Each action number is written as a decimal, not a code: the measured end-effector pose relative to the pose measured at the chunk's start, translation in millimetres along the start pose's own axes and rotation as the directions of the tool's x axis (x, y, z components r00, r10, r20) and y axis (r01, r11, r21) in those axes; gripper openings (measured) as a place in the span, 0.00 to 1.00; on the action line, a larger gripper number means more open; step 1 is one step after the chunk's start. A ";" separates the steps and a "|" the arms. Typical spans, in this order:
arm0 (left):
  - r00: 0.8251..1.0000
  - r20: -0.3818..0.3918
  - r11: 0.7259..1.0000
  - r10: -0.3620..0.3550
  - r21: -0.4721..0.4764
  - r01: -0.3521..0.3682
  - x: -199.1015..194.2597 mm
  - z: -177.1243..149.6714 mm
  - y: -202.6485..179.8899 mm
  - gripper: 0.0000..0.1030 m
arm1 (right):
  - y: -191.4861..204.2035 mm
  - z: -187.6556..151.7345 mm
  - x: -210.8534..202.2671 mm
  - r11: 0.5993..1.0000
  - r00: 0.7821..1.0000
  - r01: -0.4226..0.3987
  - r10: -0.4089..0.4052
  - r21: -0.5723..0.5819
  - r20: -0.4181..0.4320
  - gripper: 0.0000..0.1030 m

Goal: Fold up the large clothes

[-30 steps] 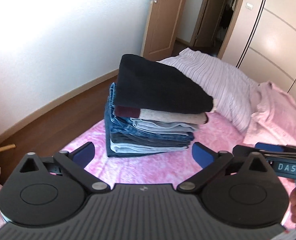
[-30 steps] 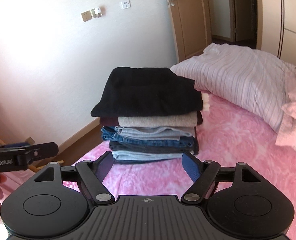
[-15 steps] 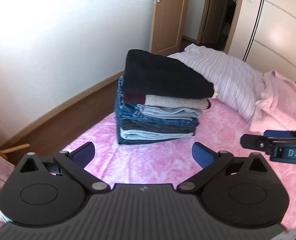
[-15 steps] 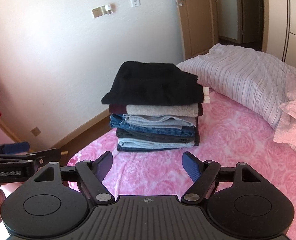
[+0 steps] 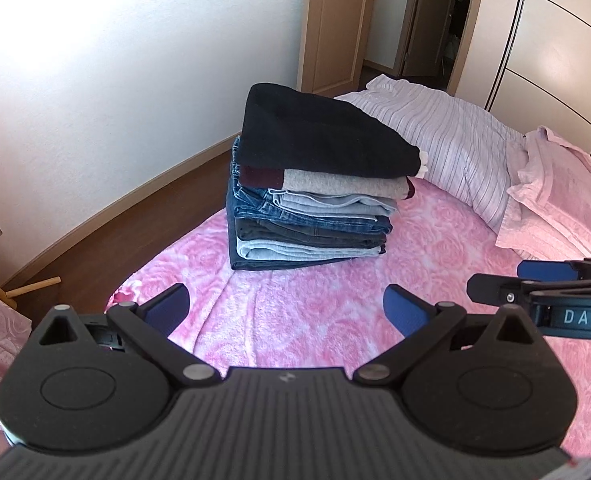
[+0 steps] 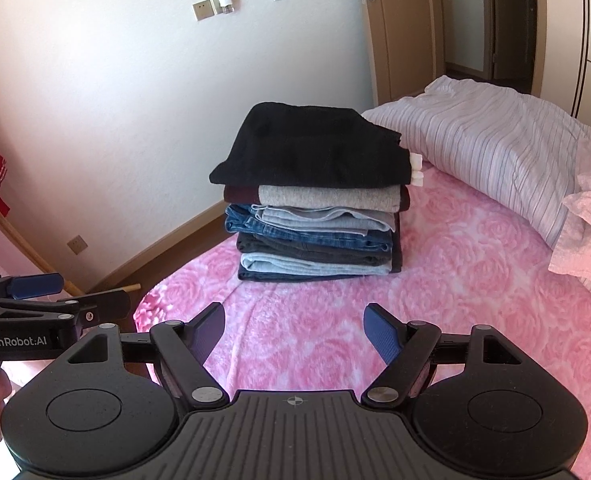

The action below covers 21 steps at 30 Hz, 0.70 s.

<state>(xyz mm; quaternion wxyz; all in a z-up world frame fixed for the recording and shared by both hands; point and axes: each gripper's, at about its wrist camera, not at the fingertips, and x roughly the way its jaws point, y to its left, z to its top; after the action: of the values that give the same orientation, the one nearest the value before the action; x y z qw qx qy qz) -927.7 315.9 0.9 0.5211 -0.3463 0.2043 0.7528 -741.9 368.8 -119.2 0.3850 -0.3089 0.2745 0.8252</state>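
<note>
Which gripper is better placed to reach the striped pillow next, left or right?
Right, probably. The striped pillow lies to the right of the stack of folded clothes, on the right gripper side. Both grippers are open and empty, above the pink blanket.

Each hand-held gripper, left [image 5: 285, 308] and right [image 6: 294, 330], was matte black with blue pads [image 5: 401, 309], silver pivot screws, ribbed housing; white lettering read "GenRobot.AI" and "DAS".

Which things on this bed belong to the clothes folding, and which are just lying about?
Belongs to the job:
- tall stack of folded clothes, black garment on top
- open left claw
- open right claw

Just lying about:
- striped lilac pillow
- pink rose-patterned blanket
- crumpled pink pillowcase
</note>
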 end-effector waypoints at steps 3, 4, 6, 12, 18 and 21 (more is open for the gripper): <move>1.000 -0.003 1.000 0.001 0.004 -0.001 -1.2 -1.9 -1.3 0.99 | -1.4 -1.1 0.0 1.000 1.000 -0.002 0.002 0.001 -0.003 0.71; 1.000 -0.003 1.000 0.002 0.004 -0.002 -1.5 -2.6 -1.6 0.99 | -1.9 -1.3 0.1 1.000 1.000 -0.001 0.001 0.001 -0.004 0.71; 1.000 -0.004 1.000 0.003 0.003 -0.003 -2.0 -3.8 -1.8 0.99 | -2.2 -1.8 0.4 1.000 1.000 -0.001 0.001 0.000 -0.005 0.71; 1.000 -0.007 1.000 0.005 0.007 -0.005 -1.2 -4.5 -3.0 0.99 | -3.1 -3.1 1.6 1.000 1.000 -0.003 0.003 0.001 -0.010 0.71; 1.000 -0.015 1.000 0.001 0.009 0.000 1.2 -3.8 -3.5 0.99 | -4.3 -3.7 3.6 1.000 1.000 -0.004 0.004 0.000 -0.017 0.71; 1.000 -0.021 1.000 -0.003 0.008 0.003 3.3 -3.4 -3.3 0.99 | -5.2 -3.7 5.2 1.000 1.000 -0.004 0.004 0.001 -0.021 0.71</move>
<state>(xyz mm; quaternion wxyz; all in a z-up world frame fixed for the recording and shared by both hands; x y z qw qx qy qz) -924.3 317.0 -3.7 0.5214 -0.3523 0.2120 0.7477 -739.3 371.6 -126.5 0.3807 -0.3167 0.2795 0.8226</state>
